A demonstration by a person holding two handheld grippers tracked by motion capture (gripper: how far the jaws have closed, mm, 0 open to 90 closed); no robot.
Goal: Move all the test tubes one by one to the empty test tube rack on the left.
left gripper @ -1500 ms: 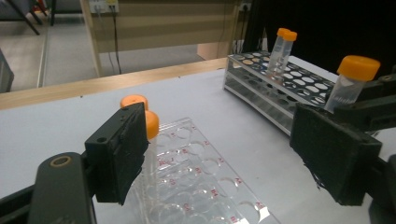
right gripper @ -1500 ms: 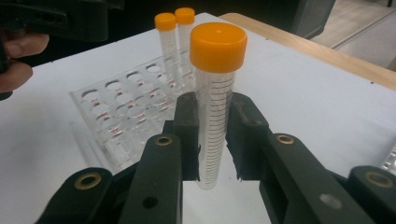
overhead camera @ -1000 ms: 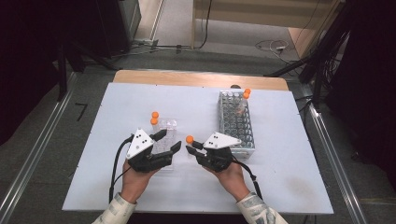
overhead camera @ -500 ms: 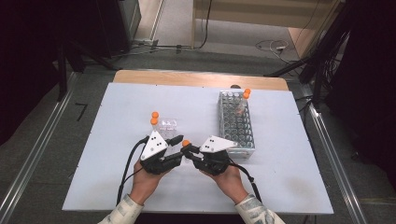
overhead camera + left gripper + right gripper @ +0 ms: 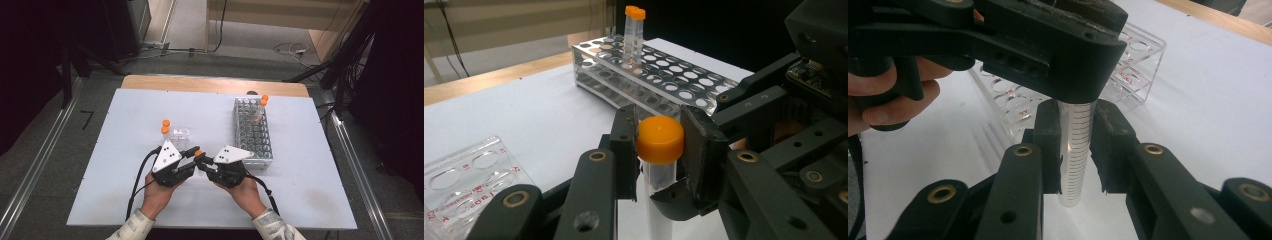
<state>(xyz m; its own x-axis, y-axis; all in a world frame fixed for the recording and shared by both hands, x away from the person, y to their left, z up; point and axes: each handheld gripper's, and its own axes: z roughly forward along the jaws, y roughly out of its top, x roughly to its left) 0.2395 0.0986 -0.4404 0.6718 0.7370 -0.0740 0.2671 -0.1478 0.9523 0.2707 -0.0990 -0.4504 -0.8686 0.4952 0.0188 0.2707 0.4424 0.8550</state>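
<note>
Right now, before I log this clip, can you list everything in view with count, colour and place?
Table: one, white top with wooden far edge, centre.
Metal rack: one, silvery, right of centre.
Tubes in rack: two, clear with orange caps, at its far end.
Clear rack: one, transparent plastic, left of centre.
Tubes beside clear rack: two, orange caps, on its left.
Held tube: one, clear, graduated, orange cap, between both tongs near the front edge.
Left tongs: black, closed around the cap.
Right tongs: black, closed on the tube body.
Hands: two, at the near edge.
</note>
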